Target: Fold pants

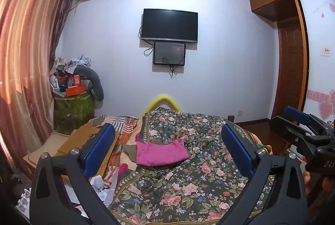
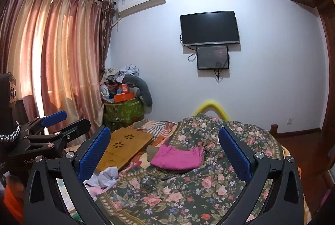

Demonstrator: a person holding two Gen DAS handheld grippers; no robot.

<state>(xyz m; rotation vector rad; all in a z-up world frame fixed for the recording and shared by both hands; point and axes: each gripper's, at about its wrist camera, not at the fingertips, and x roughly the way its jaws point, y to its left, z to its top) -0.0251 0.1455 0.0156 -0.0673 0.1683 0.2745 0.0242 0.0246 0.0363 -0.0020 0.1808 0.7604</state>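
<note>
Folded pink pants (image 1: 161,153) (image 2: 178,157) lie in a flat bundle on the floral bedspread (image 1: 188,187) (image 2: 167,193), partly over an olive-brown garment (image 1: 129,151) (image 2: 151,151). My left gripper (image 1: 167,130) hovers open above the bed, well short of the pants, with nothing between its blue pads. My right gripper (image 2: 164,133) is likewise open and empty, on the near side of the pants. Each gripper shows at the edge of the other's view: the right gripper (image 1: 289,118) at the right, the left gripper (image 2: 67,120) at the left.
A wooden lap desk (image 2: 125,145) lies on the bed left of the pants. Crumpled white cloth (image 2: 106,176) sits at the near left. A green box (image 1: 73,107) piled with clutter stands in the corner by the curtains (image 2: 52,57). A yellow foam rail (image 1: 163,99) marks the bed's far end.
</note>
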